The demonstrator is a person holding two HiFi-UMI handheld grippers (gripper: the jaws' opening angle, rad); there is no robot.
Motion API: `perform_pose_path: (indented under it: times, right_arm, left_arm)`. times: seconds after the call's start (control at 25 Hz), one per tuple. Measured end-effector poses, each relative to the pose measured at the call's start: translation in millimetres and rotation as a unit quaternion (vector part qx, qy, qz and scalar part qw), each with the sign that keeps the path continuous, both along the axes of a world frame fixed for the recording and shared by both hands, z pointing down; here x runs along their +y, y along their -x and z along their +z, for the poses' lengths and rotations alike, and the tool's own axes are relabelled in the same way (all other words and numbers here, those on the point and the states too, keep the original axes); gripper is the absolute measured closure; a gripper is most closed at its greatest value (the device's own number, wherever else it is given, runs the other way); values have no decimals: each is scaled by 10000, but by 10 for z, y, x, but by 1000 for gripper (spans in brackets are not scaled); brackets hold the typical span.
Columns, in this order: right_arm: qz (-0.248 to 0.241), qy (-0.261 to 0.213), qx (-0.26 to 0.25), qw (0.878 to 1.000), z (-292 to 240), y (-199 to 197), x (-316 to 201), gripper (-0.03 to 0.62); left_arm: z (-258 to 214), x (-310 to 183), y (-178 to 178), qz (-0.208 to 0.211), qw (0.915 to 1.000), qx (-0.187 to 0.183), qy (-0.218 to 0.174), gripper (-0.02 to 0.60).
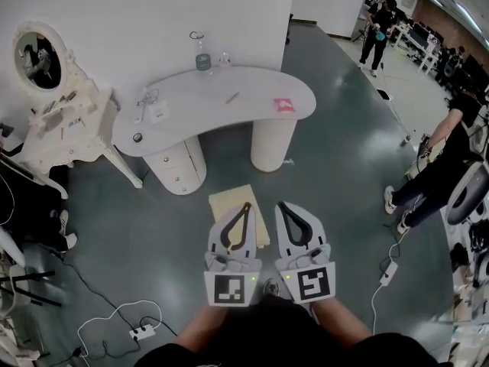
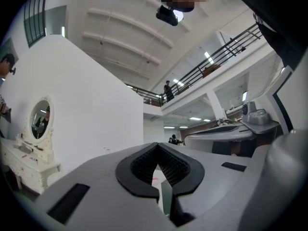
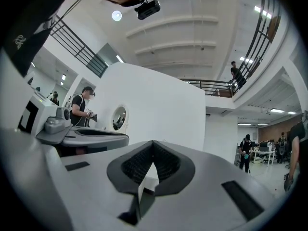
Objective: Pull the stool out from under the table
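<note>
A pale yellow square stool [image 1: 228,202] stands on the green floor in front of the white curved table [image 1: 252,90], clear of the tabletop. In the head view my left gripper [image 1: 246,205] and right gripper [image 1: 279,204] are side by side above the stool's near edge. The left one hides part of the seat. Both are shut with nothing between their pads. The left gripper view shows the left gripper [image 2: 157,147] pointing slightly upward at a white wall and ceiling. The right gripper [image 3: 153,143] points the same way in its own view. Neither gripper view shows the stool.
A white vanity with an oval mirror [image 1: 40,60] stands at the left. On the table are a bottle [image 1: 202,58] and a pink item [image 1: 283,105]. A power strip with cables [image 1: 140,331] lies on the floor at lower left. A person [image 1: 439,159] stands at the right.
</note>
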State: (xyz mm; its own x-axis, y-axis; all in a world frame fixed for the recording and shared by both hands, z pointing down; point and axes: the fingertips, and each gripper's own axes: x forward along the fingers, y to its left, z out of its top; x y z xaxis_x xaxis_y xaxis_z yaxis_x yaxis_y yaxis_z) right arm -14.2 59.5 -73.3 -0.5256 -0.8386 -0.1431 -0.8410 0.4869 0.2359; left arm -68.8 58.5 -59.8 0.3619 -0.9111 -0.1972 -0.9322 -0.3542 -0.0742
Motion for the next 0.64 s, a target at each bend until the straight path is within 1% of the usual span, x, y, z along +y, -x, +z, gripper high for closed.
perform_pose_path:
  times: [0.04,0.08,0.12,0.16,0.2,0.24,0.28,0.32,0.36,0.4,0.64]
  right_arm:
    - [3,-20,-15,10000,-5,1,-2,588]
    - [2,-46,-37,10000,-10,5,2,588]
    - [-2,-65,-57,10000,-12,9,9,588]
    - [-5,-73,-69,9999,-11,12,17,588]
    - [-10,-75,-73,9999,-10,13,22,588]
    - [-14,-73,-72,9999,-11,9,23,588]
    - [-13,-68,-66,10000,-13,1,17,588]
    - [-4,-63,-59,10000,-12,-10,8,588]
    - [10,-54,-53,10000,-5,-22,-3,588]
    - [25,-42,-45,10000,6,-33,-11,588]
    - [34,-27,-64,10000,-29,-75,-56,588]
  left_arm:
    - [3,-4,7,-29,9995,305,59,575]
    - [12,-3,11,-43,9989,453,96,575]
    - [24,1,14,-47,9990,426,109,575]
    - [37,6,13,-41,9996,241,101,575]
    - [47,10,9,-26,10000,-34,85,575]
    - [50,11,5,-20,9998,-190,83,575]
    - [42,9,5,-39,9999,-76,108,575]
    - [34,4,5,-64,9998,140,139,575]
    - [32,1,2,-78,9995,273,161,575]
    - [38,-2,-3,-83,9993,318,180,575]
    - [-4,-40,-59,-81,9996,243,149,575]
